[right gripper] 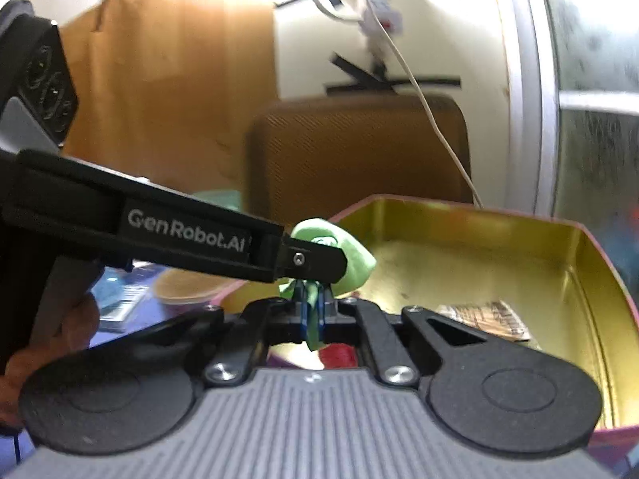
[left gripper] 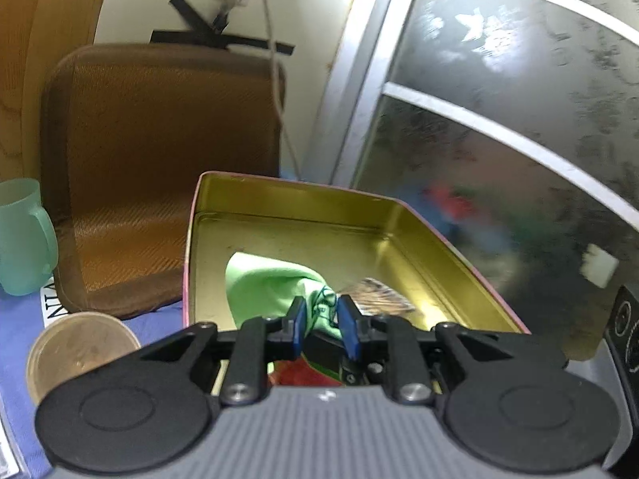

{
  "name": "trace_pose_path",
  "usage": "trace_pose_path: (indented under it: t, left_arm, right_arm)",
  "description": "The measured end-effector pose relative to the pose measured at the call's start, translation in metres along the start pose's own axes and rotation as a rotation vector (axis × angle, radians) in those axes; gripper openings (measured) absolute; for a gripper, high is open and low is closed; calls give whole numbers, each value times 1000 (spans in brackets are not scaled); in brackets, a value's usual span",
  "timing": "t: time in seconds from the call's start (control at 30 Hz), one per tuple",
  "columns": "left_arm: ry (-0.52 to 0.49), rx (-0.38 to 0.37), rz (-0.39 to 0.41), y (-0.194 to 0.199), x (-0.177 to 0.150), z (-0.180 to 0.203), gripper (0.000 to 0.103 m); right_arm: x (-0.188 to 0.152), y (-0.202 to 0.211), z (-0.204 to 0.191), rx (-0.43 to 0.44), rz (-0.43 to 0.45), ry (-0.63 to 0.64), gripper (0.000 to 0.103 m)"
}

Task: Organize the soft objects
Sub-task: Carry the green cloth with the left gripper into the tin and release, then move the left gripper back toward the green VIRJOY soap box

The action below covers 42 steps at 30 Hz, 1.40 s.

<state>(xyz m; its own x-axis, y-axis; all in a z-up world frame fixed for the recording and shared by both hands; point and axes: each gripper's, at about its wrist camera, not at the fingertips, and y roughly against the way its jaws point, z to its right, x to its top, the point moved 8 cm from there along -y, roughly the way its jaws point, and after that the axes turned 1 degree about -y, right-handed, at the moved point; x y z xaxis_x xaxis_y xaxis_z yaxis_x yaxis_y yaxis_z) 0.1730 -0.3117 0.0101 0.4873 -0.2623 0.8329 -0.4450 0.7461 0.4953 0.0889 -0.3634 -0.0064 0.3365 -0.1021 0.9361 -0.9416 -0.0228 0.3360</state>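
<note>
We see both grippers clamped on the green cloth (left gripper: 275,283): left gripper (left gripper: 322,315) pinches its edge, bulk toward 11 o'clock over the gold tin (left gripper: 399,215); right gripper (right gripper: 313,311) grips below

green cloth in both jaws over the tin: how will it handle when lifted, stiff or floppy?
Likely floppy: the green cloth bunches and folds where the left gripper pinches it. Probably light, since a small pinch by the right gripper carries it. Loose ends may drag on the tin rim.
</note>
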Motion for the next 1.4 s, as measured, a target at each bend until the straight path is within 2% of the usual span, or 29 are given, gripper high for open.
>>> trace_pose_path:
  t: [0.07,0.13,0.2,0.23,0.27,0.33,0.43,0.6,0.73,0.83,0.97,1.13,1.23,1.4]
  left_arm:
    - [2,22,-2,-6,0,-3,20]
    - [3,46,-6,-13,0,-6,31]
    - [3,68,-11,-18,1,-7,38]
    - [3,81,-13,-18,0,-8,45]
    - [2,94,-8,-16,0,-8,49]
    - [-6,101,13,-11,0,-6,52]
    - [-2,98,37,6,0,-4,52]
    - [8,87,122,58,-6,0,55]
    - [16,128,166,103,-25,-6,58]
    - [19,210,155,127,-48,-20,58]
    - [30,349,96,146,-84,-46,58]
    - [124,453,51,171,-117,-83,58]
    - [162,506,45,186,-131,-98,58]
    - [200,542,26,199,-146,-116,58]
  right_arm:
    - [0,-11,5,-14,-14,-12,8]
    - [-1,-22,9,-30,-24,-23,9]
    - [-4,-26,16,-54,-29,-36,12]
    - [-5,-27,19,-65,-33,-45,16]
    - [-5,-29,21,-71,-36,-58,31]
    - [-4,-24,25,-97,-11,-81,52]
    - [-3,-14,25,-105,10,-85,53]
    - [-1,22,20,-119,76,-111,53]
    - [-5,53,5,-95,98,-127,53]
    - [-17,57,-17,-46,33,-138,56]
    - [-41,41,-57,9,-136,-107,68]
    - [-75,17,-105,14,-325,-41,89]
    - [-83,11,-124,-15,-349,-4,97]
    - [-87,5,-144,-60,-368,46,102]
